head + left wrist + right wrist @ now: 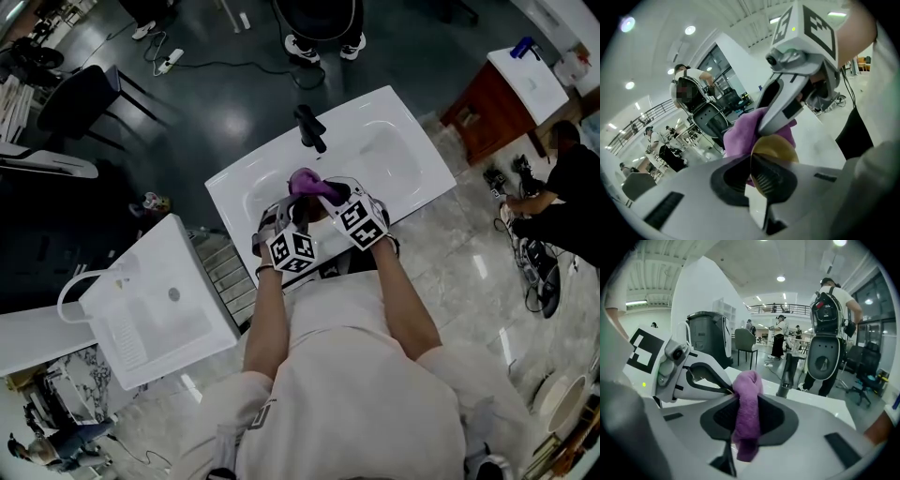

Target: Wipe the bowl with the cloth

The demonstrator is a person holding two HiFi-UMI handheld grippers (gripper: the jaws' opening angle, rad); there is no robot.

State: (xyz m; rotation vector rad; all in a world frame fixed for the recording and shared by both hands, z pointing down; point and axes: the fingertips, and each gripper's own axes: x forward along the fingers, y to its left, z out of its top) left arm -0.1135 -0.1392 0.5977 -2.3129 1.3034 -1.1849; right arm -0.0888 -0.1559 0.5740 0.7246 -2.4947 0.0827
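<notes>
My left gripper (757, 180) is shut on the rim of a small yellow bowl (774, 149), which shows edge-on between its jaws. A purple cloth (740, 133) lies against the bowl's far side, and my right gripper (780, 110) presses down on it from above. In the right gripper view, my right gripper (745, 420) is shut on the purple cloth (747, 413), which hangs bunched between the jaws, with my left gripper (693, 373) close at the left. From the head view, both grippers meet over the white sink (394, 155) with the cloth (305, 180) between them; the bowl is hidden there.
A black faucet (311, 128) stands at the sink's far edge, just beyond the cloth. A second white basin (159, 305) sits to the left. A person (323, 28) stands beyond the sink. A grey bin (705, 341) and chairs are farther off.
</notes>
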